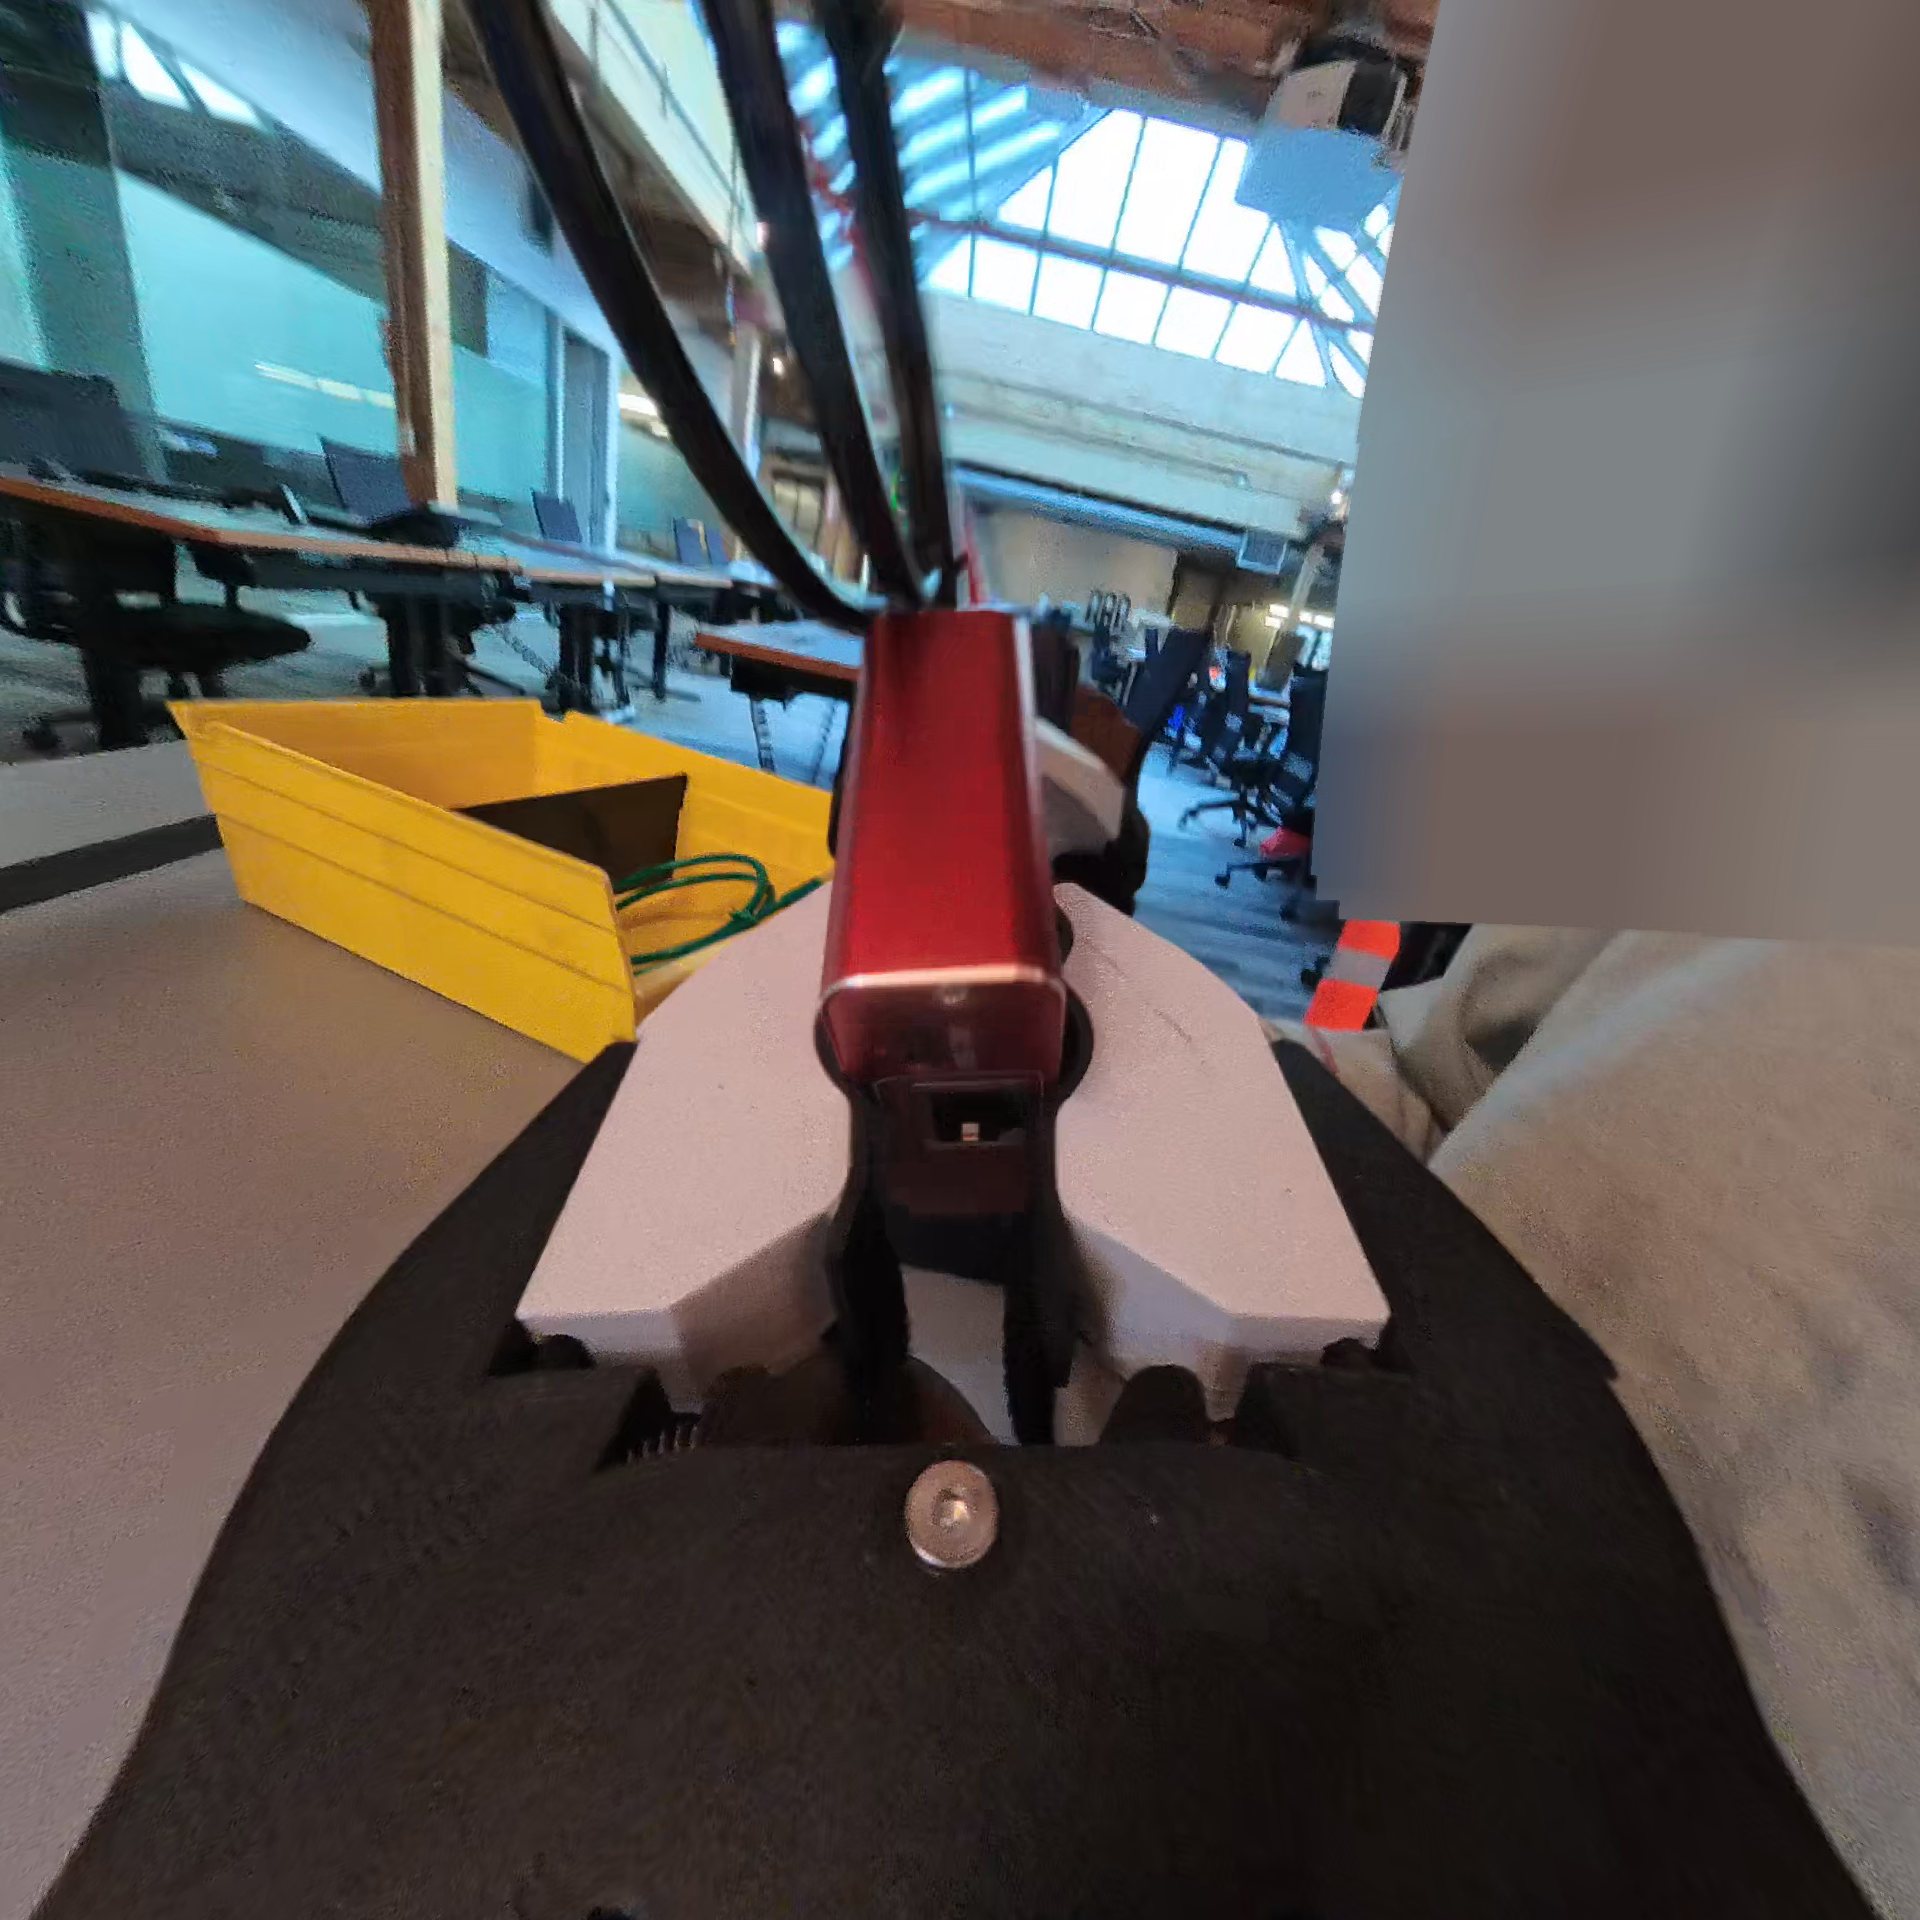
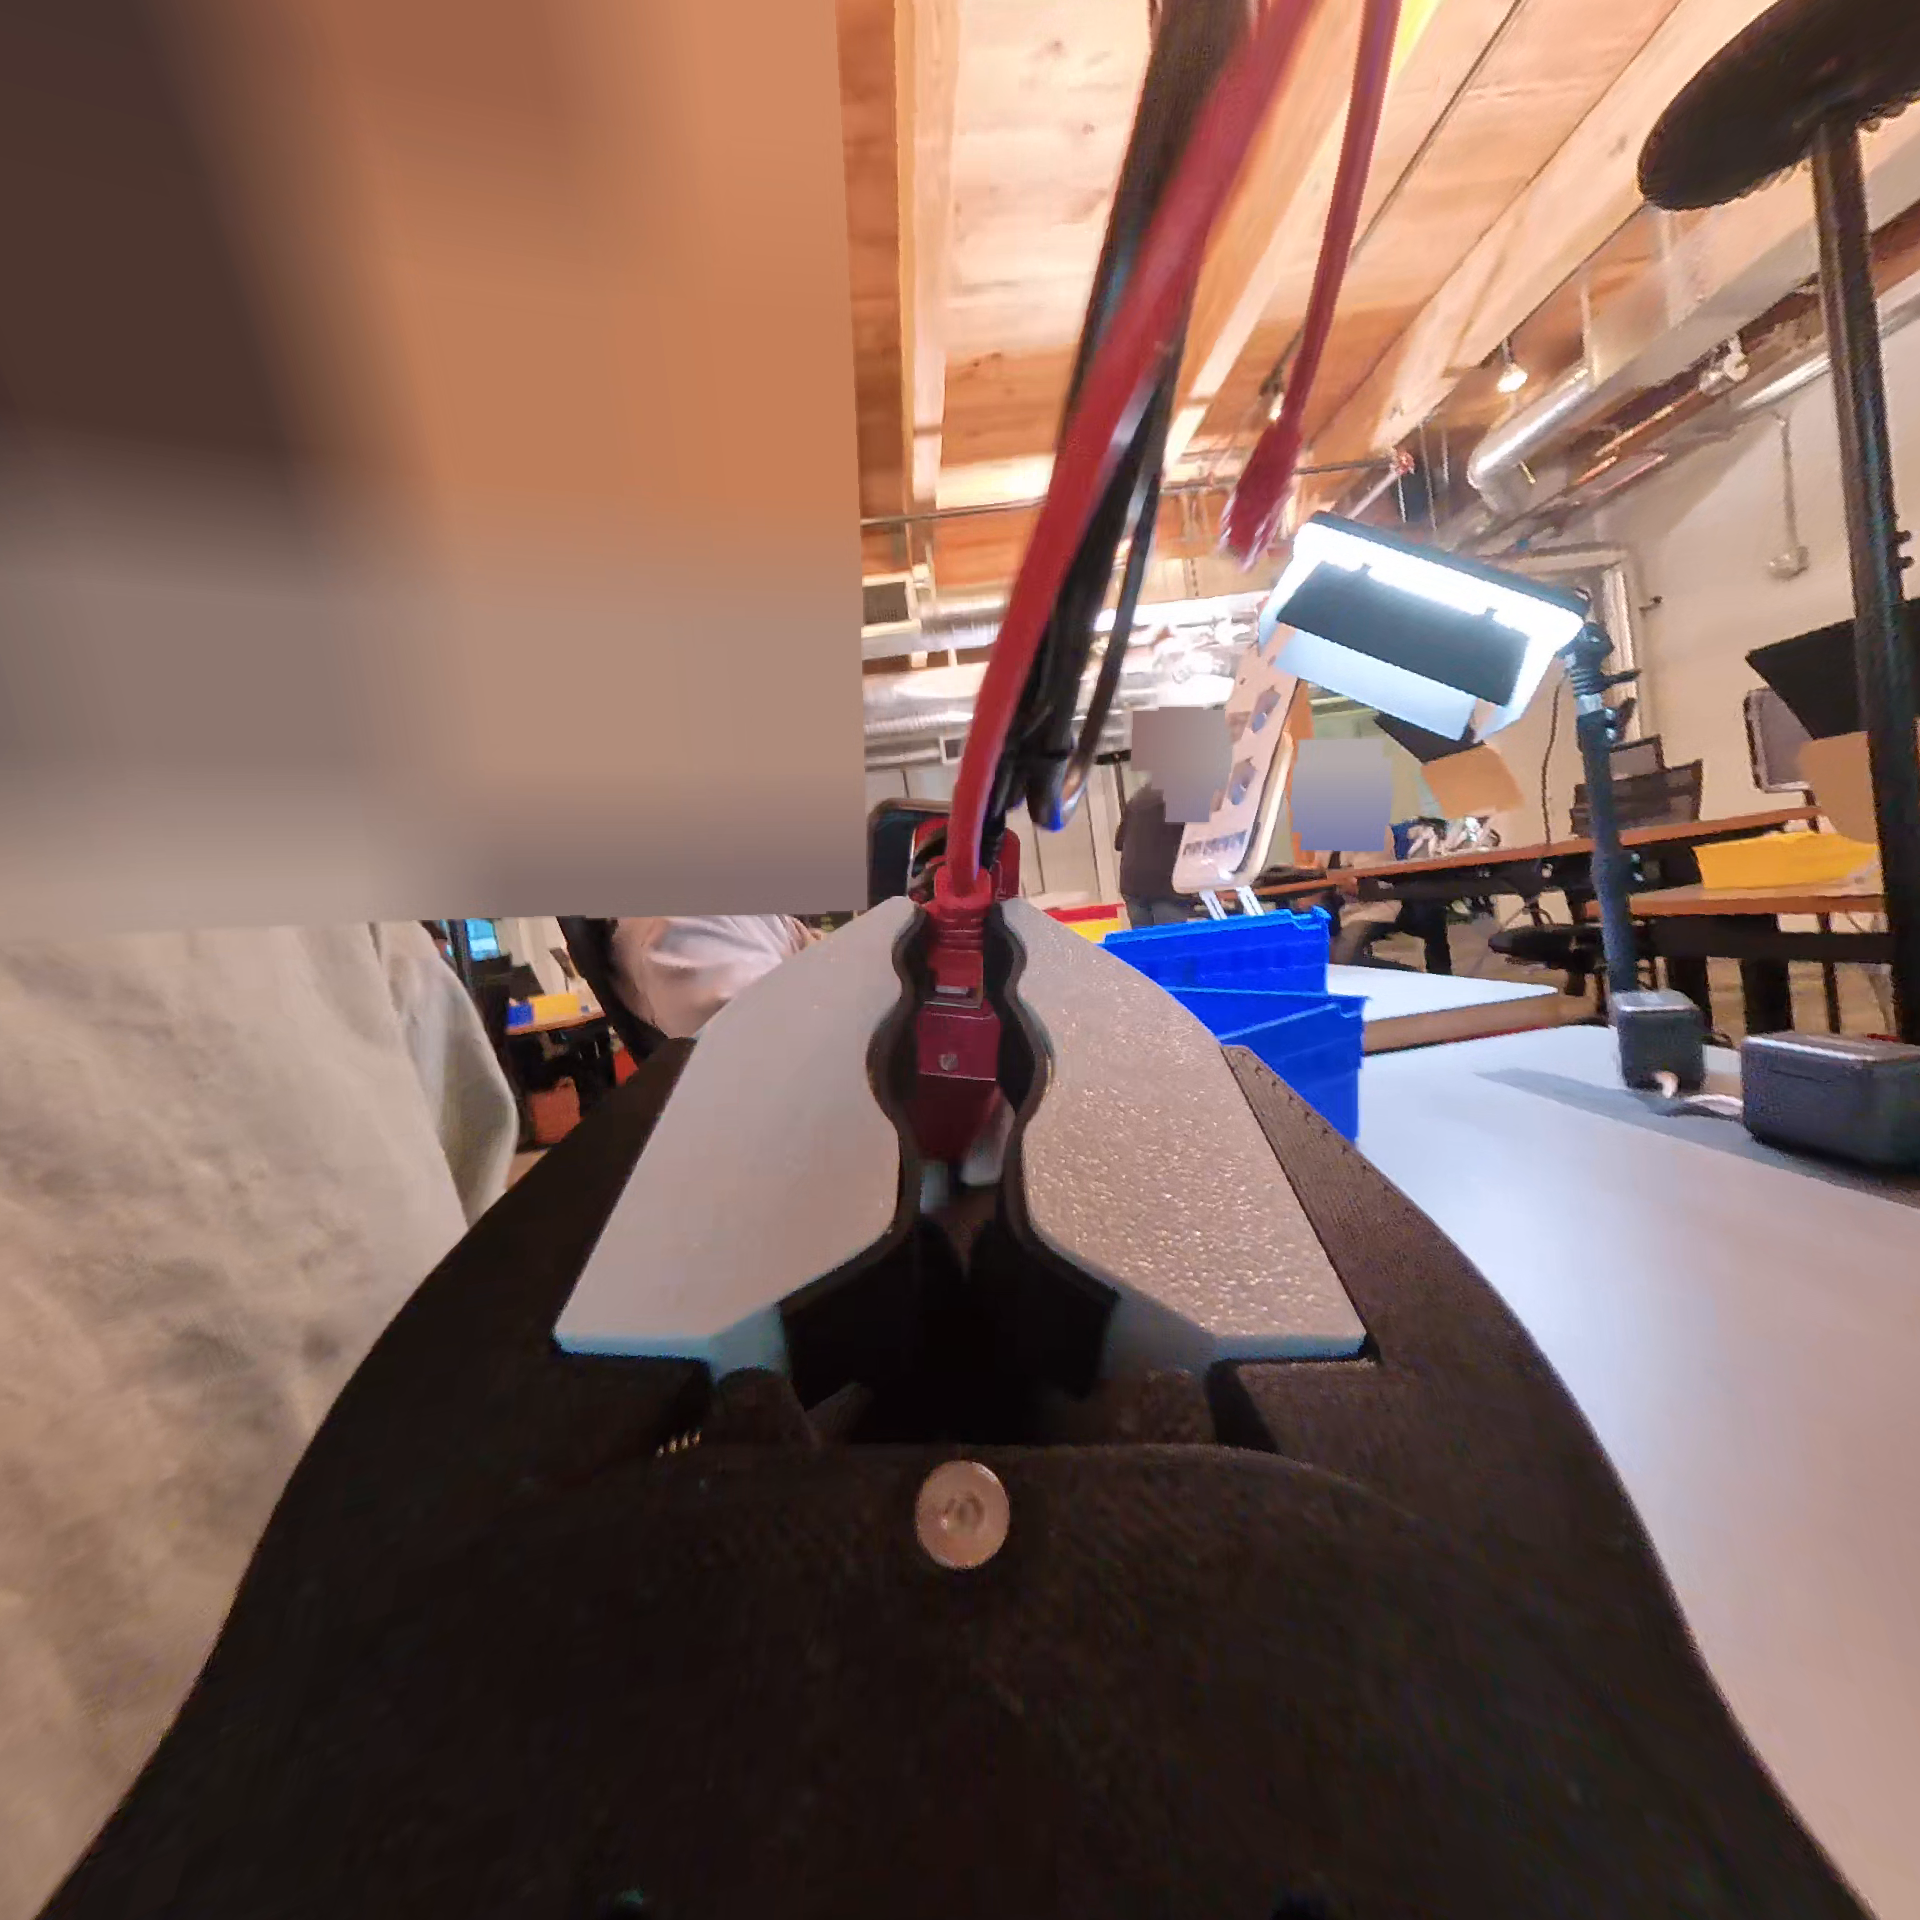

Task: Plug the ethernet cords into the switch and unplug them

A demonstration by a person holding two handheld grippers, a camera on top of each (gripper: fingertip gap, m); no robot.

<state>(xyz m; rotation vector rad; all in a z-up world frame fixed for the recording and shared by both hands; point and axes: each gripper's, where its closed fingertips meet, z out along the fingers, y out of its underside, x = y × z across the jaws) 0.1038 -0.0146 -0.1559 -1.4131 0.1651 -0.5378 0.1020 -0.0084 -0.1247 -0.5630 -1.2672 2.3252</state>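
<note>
In the left wrist view my left gripper (image 1: 940, 935) is shut on the red metal switch (image 1: 935, 790), held end-on between the pale fingers (image 1: 727, 1091). An open port (image 1: 966, 1127) faces the camera at its near end. Several black cords (image 1: 644, 312) leave its far end and run upward. In the right wrist view my right gripper (image 2: 961, 920) is shut on a red ethernet plug (image 2: 951, 1070). Its red cord (image 2: 1081, 468) rises beside black cords (image 2: 1101, 644). A second red plug (image 2: 1262, 488) hangs loose in the air, blurred.
A yellow bin (image 1: 416, 831) holding a coiled green wire (image 1: 696, 894) sits on the grey table (image 1: 208, 1143) to the left. Blue bins (image 2: 1247, 997), a lamp stand (image 2: 1600, 831) and black boxes (image 2: 1829, 1091) stand on the table to the right. A person's grey sleeve (image 1: 1662, 1247) is close by. The tips of both grippers are at nearly the same place.
</note>
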